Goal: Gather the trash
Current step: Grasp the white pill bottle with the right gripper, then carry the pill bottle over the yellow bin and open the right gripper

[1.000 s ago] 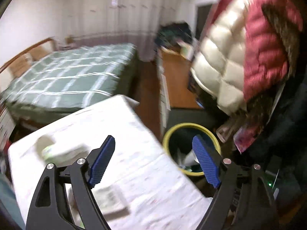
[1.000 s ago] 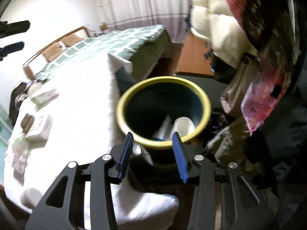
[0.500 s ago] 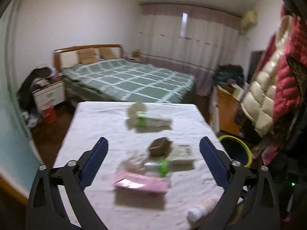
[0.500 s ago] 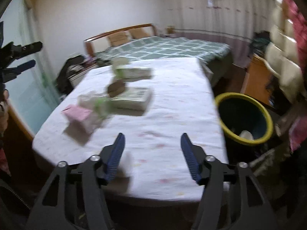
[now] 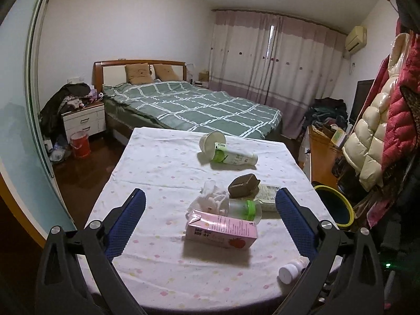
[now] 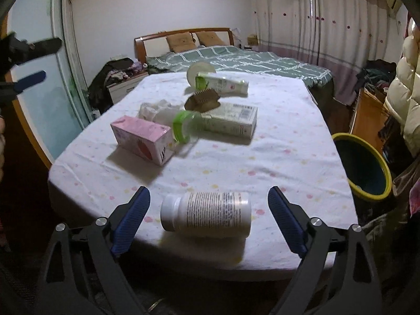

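Trash lies on a table with a white spotted cloth (image 5: 162, 173). A pink carton (image 5: 221, 232) lies nearest my left gripper (image 5: 210, 223), which is open and empty just in front of it. Behind the carton are a green-capped clear bottle (image 5: 244, 208), crumpled plastic (image 5: 211, 200), a brown box (image 5: 242, 182), a white box (image 5: 267, 197), a green-white tube (image 5: 233, 157) and a cup (image 5: 211, 141). A white pill bottle (image 6: 207, 214) lies on its side at the table's near edge, between the open fingers of my right gripper (image 6: 208, 219). The yellow-rimmed bin (image 6: 362, 168) stands on the floor to the right.
A green checked bed (image 5: 199, 107) stands behind the table, with a nightstand (image 5: 84, 120) to its left. Jackets (image 5: 388, 131) hang on the right above the bin. A wooden desk (image 6: 367, 115) stands behind the bin. The left gripper shows in the right wrist view (image 6: 23, 65).
Both grippers swung away from the bin and back to face the table. The right gripper opened wider and now straddles the pill bottle. The left gripper now faces the pink carton.
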A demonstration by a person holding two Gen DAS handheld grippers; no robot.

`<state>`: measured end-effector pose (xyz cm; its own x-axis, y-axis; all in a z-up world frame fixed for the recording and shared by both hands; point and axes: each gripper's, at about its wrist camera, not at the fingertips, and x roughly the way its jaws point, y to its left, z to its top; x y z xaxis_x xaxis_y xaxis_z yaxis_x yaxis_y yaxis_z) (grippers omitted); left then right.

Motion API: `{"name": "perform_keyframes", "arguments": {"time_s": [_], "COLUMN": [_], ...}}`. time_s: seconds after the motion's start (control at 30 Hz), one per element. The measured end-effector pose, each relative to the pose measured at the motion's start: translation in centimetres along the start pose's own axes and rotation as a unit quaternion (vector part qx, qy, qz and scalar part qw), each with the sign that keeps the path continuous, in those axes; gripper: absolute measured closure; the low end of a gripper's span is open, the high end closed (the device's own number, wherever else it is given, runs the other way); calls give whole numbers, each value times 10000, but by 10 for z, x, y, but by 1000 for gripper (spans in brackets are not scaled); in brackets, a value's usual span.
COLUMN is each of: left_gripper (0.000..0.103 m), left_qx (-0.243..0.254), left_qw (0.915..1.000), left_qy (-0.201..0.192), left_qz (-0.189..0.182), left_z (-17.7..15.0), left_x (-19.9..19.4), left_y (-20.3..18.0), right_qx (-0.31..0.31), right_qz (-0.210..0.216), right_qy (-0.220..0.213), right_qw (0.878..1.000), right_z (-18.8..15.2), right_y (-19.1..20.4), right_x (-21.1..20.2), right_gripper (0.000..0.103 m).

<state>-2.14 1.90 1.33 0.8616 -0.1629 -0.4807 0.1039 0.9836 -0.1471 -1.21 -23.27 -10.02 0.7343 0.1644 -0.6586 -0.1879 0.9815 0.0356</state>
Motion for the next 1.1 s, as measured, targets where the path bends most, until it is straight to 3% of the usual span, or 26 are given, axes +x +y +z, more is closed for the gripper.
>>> {"name": "perform_keyframes", "arguments": {"time_s": [0.6,1.1], "left_gripper": [5,5], "left_qx": [-1,22], "left_qw": [9995,9983], "left_qy": [322,589], "left_qz": [-29,-49], "left_z": [-10,-19], "left_x": [21,47], "left_y": [-15,-25], "right_qx": [70,451], "right_qz": [32,70], "right_qy": [403,207], "right_qw": [9992,9987], "right_z": [-15,-3], "right_y": [-1,-26], "right_x": [35,33], "right_gripper": [16,16]}}
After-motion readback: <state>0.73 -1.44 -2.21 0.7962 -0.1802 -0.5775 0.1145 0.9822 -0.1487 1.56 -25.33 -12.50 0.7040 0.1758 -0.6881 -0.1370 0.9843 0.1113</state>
